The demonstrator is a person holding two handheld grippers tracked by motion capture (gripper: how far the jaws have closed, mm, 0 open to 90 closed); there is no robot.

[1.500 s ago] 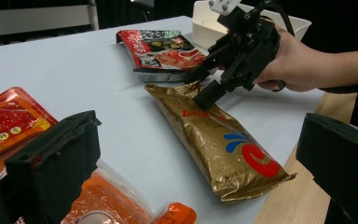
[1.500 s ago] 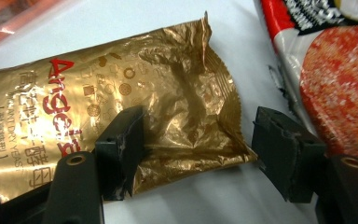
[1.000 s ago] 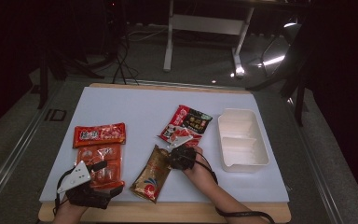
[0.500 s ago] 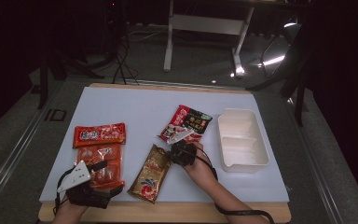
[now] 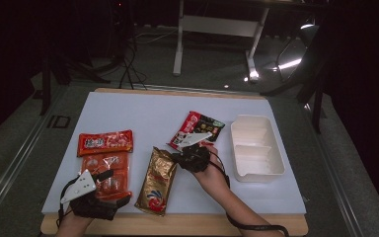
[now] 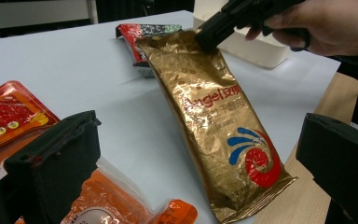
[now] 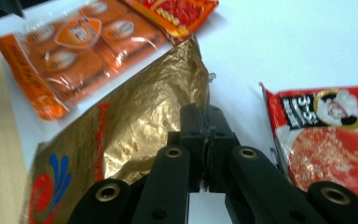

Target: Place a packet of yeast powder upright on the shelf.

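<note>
A gold foil packet lies lengthwise on the white table sheet, its far end raised. My right gripper is shut on that far edge; in the right gripper view the jaws pinch the crinkled foil. The left gripper view shows the packet tilted up under the right gripper. My left gripper rests at the near left over an orange snack packet, jaws wide apart with nothing between them.
A red packet lies beyond the orange one. A red-and-black noodle packet sits just past the right gripper. A white two-compartment tray stands at the right. The wooden table edge runs along the front.
The right gripper's jaws have come together on the gold packet's far edge and the hand has risen a little, lifting that end. The left gripper has stayed put.
</note>
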